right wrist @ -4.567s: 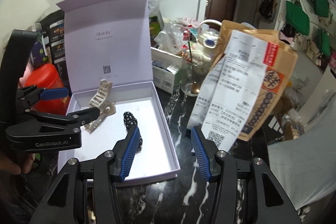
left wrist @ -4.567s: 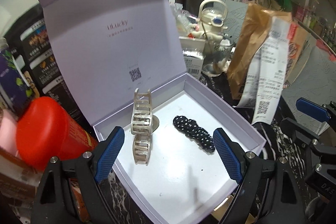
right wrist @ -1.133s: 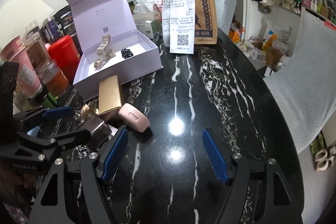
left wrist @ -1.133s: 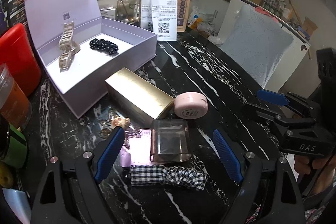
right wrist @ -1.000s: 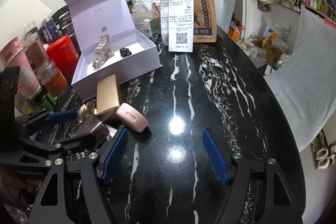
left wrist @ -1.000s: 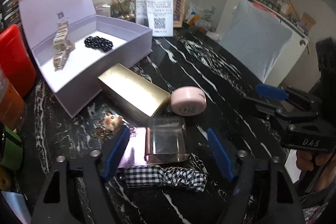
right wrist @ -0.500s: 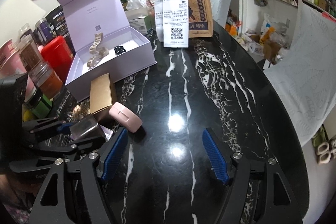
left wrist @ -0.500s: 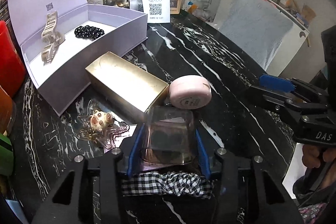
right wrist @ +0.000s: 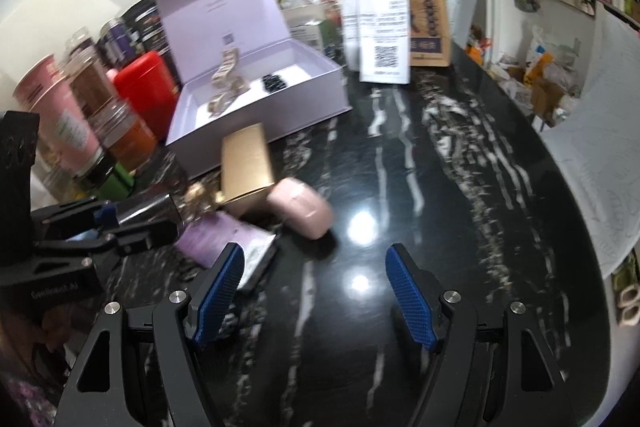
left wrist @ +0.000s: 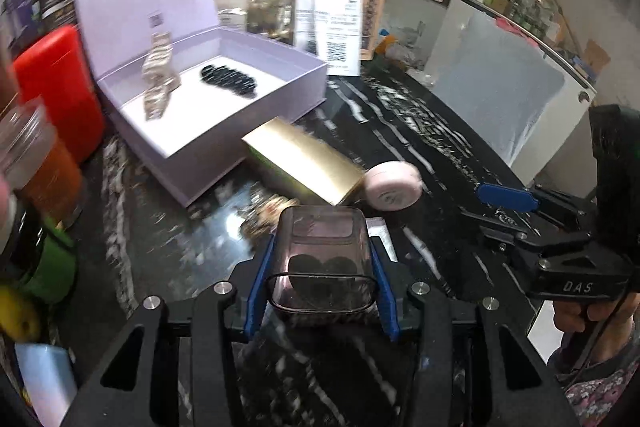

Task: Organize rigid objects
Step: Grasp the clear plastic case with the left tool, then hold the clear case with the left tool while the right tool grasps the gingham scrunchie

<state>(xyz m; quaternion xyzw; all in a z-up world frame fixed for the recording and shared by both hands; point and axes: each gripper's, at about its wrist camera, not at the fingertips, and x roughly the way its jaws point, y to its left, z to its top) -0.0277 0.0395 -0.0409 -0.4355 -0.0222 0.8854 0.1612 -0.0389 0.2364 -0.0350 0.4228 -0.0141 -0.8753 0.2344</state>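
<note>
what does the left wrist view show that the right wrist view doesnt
Only the left wrist view: the smoky clear case clamped between the left gripper fingers. Only the right wrist view: the right gripper fingers apart with nothing between them, and a lilac card. Both: the open lilac box, gold box, pink round case.

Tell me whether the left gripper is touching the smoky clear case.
Touching. In the left wrist view the left gripper has its blue pads pressed against both sides of the smoky clear case, with no gap showing.
</note>
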